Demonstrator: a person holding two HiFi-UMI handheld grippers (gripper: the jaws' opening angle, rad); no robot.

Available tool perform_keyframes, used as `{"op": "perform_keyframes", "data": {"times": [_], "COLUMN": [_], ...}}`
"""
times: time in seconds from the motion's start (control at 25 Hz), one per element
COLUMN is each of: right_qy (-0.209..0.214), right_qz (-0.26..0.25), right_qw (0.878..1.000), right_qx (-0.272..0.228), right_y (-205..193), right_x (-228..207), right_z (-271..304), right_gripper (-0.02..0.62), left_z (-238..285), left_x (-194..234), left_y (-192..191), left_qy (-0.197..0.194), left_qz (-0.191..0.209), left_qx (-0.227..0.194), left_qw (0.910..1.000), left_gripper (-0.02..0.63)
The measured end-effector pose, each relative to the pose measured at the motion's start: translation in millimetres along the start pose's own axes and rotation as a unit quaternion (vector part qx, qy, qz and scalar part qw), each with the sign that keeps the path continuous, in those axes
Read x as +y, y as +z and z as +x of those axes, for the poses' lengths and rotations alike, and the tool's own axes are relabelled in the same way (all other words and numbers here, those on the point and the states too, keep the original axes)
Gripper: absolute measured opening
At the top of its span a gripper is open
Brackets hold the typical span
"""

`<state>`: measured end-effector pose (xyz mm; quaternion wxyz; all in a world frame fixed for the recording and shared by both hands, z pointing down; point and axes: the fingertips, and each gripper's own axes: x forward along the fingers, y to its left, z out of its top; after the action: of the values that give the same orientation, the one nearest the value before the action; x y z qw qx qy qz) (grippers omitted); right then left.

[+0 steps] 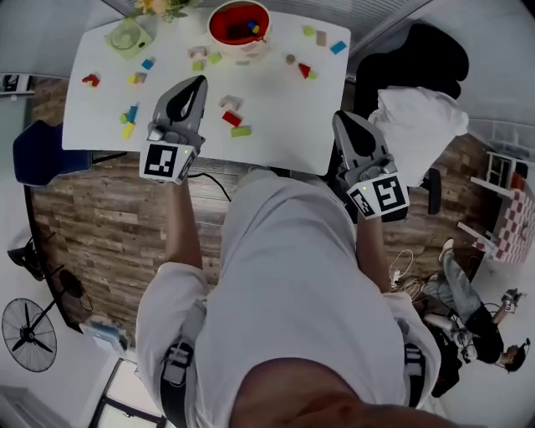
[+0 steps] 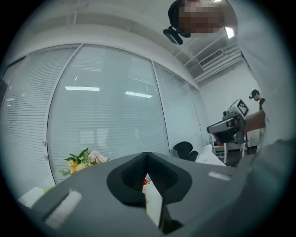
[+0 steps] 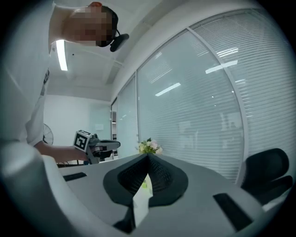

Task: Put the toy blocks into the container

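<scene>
Small coloured toy blocks (image 1: 231,119) lie scattered on the white table (image 1: 280,104) at upper frame, a few inside the red round container (image 1: 211,25) at top centre, while the left gripper (image 1: 198,84) and right gripper (image 1: 341,119), jaws pressed together on nothing, hover near the table's front edge, probably readied for reaching.

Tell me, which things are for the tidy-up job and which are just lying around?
For the job: toy blocks, red container, left gripper, right gripper, white table.
Just lying about: green cup, flowers, black chair, white cloth, floor fan.
</scene>
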<state>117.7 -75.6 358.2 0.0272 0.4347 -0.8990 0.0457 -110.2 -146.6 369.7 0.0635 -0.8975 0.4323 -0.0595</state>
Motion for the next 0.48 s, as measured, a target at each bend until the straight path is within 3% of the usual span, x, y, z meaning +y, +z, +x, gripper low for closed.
{"op": "perform_keyframes", "data": {"times": [0.16, 0.28, 0.48], "right_qy": [0.073, 0.107, 0.116], "right_qz": [-0.031, -0.05, -0.055], "right_qw": [0.997, 0.993, 0.99], "right_qx": [-0.015, -0.023, -0.05], "right_y": [14.4, 22.3, 38.6], "right_x": [36.1, 65.9, 97.7], "right_z": [33.5, 50.2, 66.3], "right_gripper": [0.002, 0.0, 0.0], "left_z": [-39.5, -64.1, -79.3], "left_x": [-34.8, -56.3, -52.5], "left_y": [27.8, 29.4, 26.6], "left_qy": [0.009, 0.009, 0.035], "left_qz": [-0.037, -0.065, -0.053], "left_qx": [-0.04, -0.046, -0.021], "left_qw": [0.9985, 0.9968, 0.9977], "left_gripper": [-0.002, -0.002, -0.002]}}
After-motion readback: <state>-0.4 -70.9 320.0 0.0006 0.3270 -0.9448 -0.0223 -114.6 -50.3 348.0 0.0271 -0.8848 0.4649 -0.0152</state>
